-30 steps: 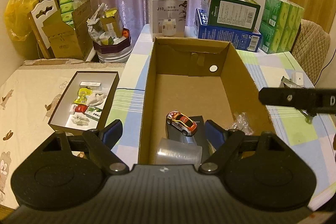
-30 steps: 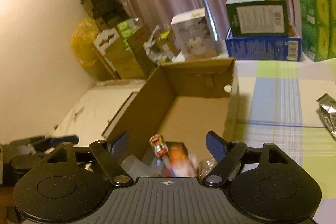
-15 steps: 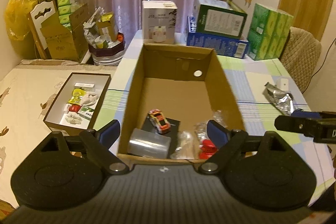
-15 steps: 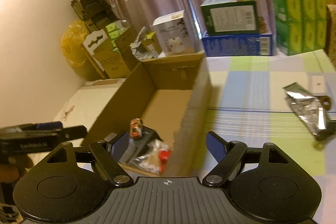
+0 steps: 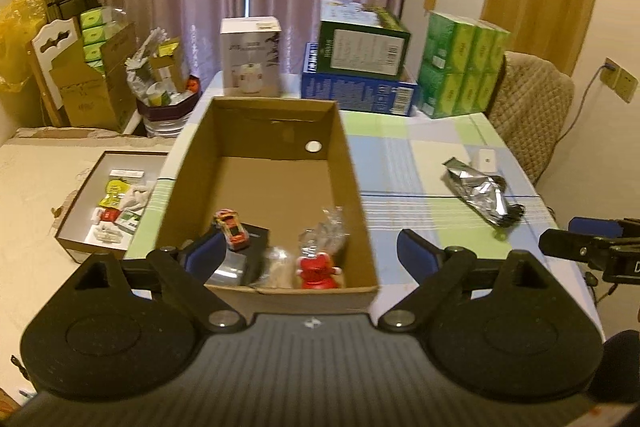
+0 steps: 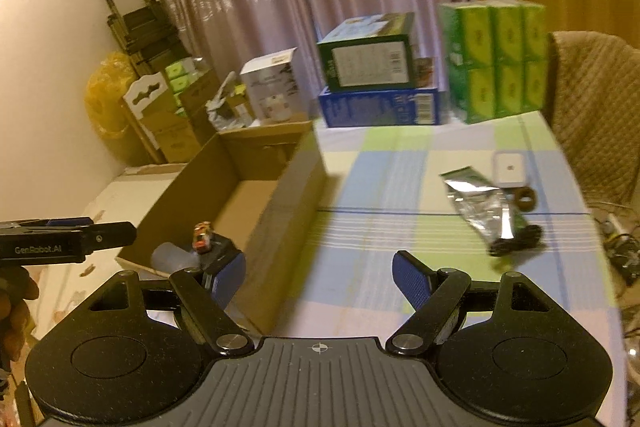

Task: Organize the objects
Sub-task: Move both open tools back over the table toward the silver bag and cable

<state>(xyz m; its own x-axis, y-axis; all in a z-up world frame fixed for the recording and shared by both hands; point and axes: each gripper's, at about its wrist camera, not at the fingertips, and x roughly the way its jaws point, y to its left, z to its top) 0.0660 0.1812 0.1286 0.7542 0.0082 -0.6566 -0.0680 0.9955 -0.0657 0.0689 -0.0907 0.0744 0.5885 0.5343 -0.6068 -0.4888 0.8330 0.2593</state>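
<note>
Both pairs of fingers are spread and hold nothing. The left gripper (image 5: 310, 251) hangs over the near end of the cardboard box (image 5: 188, 163); the right gripper (image 6: 320, 277) has swung off the box and now faces the open checked surface (image 6: 380, 179). A second ago both cameras looked down into the box from close by; since then they have drawn back, so the whole box shows. Inside, at its near end, lie a toy car (image 5: 232, 225), a clear cup on its side (image 5: 226, 269), a red toy (image 5: 318, 267) and a crinkled clear bag (image 5: 326, 231).

That suggests the last item has been dropped in and the next pick is being sought. The likely candidates sit near the surface's right edge: a silver foil pouch (image 6: 476, 203), a white charger block (image 6: 509, 167) just behind it and a dark cord (image 6: 520, 241) touching the pouch.

Stacked cartons (image 5: 360, 67) line the far edge. A shallow tray of small items (image 5: 72, 227) rests on a bed beside the left edge, before drawn curtains.
</note>
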